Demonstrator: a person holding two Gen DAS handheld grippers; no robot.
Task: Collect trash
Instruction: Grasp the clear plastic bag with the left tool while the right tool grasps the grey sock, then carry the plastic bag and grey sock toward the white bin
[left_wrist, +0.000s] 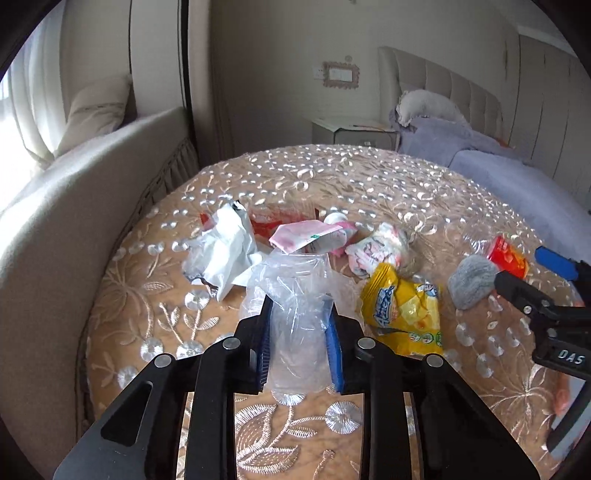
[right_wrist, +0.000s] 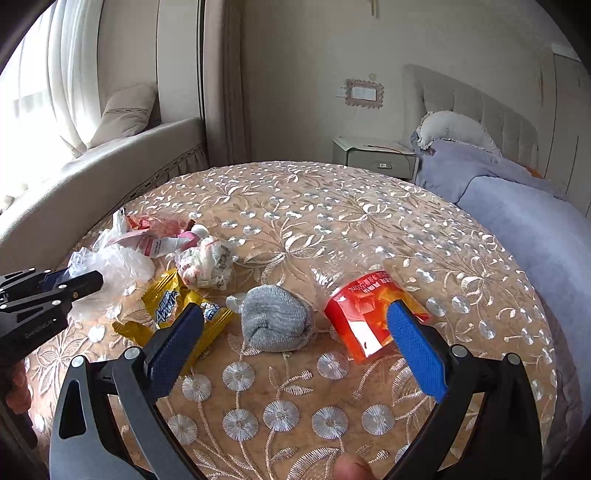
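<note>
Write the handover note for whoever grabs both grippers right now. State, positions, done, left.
Left gripper: shut on the clear plastic bag, held over the table.
Right gripper: open, empty, hanging over the grey sock ball, with the plastic bottle with a red label beside its right finger.
On the table: yellow snack wrapper, white crumpled bag, pink-white wrapper, patterned wad.
Done: nothing visibly in the bag.
Left: all loose trash.

Left gripper (left_wrist: 300, 314) clamped shut; right gripper (right_wrist: 295, 343) spread wide.
</note>
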